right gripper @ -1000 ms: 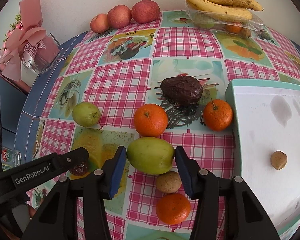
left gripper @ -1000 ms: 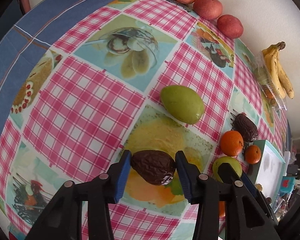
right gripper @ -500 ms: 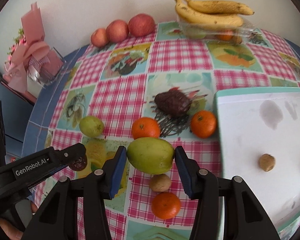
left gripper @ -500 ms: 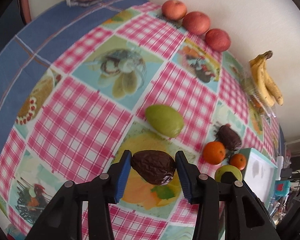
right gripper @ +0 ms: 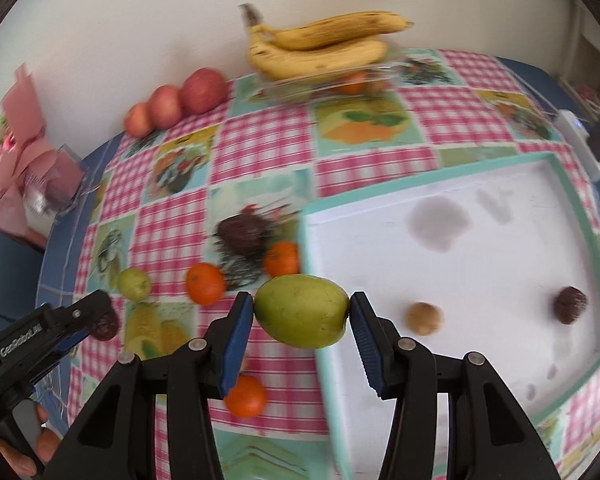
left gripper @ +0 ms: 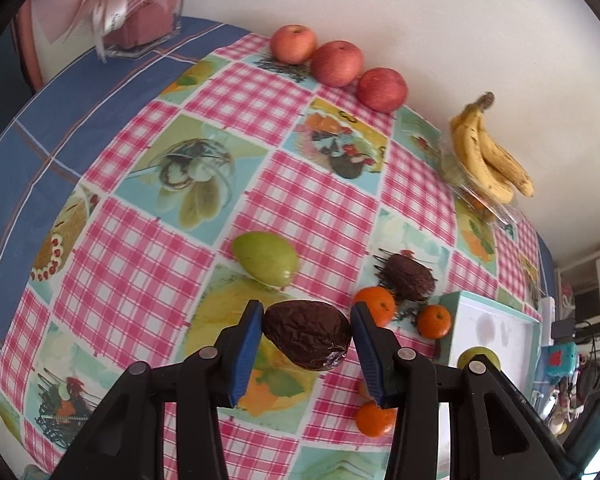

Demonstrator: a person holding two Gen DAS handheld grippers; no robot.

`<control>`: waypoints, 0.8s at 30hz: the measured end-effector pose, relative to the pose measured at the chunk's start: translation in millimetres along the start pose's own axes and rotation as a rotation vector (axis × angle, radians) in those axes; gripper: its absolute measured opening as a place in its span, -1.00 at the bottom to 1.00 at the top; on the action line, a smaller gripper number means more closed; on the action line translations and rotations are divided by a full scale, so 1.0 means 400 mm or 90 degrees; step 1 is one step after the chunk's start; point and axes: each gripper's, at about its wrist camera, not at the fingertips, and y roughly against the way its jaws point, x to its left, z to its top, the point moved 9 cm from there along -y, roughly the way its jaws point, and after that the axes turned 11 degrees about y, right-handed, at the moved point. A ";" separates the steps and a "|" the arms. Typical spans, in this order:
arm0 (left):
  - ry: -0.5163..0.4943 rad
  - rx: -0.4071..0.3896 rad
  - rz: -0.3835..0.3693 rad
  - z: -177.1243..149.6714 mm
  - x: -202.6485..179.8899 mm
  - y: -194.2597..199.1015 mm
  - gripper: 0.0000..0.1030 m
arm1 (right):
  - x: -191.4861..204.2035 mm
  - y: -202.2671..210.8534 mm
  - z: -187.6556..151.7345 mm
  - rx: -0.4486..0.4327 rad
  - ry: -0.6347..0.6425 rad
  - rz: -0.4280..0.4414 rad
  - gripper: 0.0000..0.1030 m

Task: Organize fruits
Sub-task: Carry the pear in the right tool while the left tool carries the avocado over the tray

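My left gripper (left gripper: 306,334) is shut on a wrinkled dark brown fruit (left gripper: 306,334), held above the checked tablecloth. My right gripper (right gripper: 302,316) is shut on a green mango (right gripper: 302,316), lifted over the left edge of the white tray (right gripper: 452,264). A small tan fruit (right gripper: 424,318) and a small dark fruit (right gripper: 569,310) lie in the tray. On the cloth rest a second green mango (left gripper: 266,257), another dark wrinkled fruit (left gripper: 410,278), and three oranges (left gripper: 374,306). In the right wrist view the left gripper (right gripper: 100,322) shows at lower left, with the dark fruit between its fingers.
Three red apples (left gripper: 336,62) line the wall at the back. Bananas (left gripper: 488,158) lie on a clear plastic box (right gripper: 332,80). A glass vase with pink wrapping (left gripper: 140,20) stands at the back left. A hand (right gripper: 24,448) holds the left gripper's handle.
Both grippers have risen with their fruit. The right one has carried the green mango rightward over the tray's edge; the left one has lifted and tilted its view toward the wall.
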 end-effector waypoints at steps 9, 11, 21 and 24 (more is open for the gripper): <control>-0.071 0.016 -0.021 -0.062 -0.109 0.002 -0.07 | -0.186 0.041 -0.034 0.009 -0.086 -0.057 0.00; -0.088 0.020 -0.024 -0.079 -0.134 0.001 -0.07 | -0.217 0.048 -0.042 0.008 -0.101 -0.065 0.00; -0.186 0.050 -0.052 -0.188 -0.269 -0.007 -0.07 | -0.341 0.092 -0.077 0.005 -0.156 -0.110 0.00; -0.220 0.069 -0.061 -0.234 -0.306 -0.018 -0.07 | -0.352 0.101 -0.077 0.001 -0.161 -0.113 0.00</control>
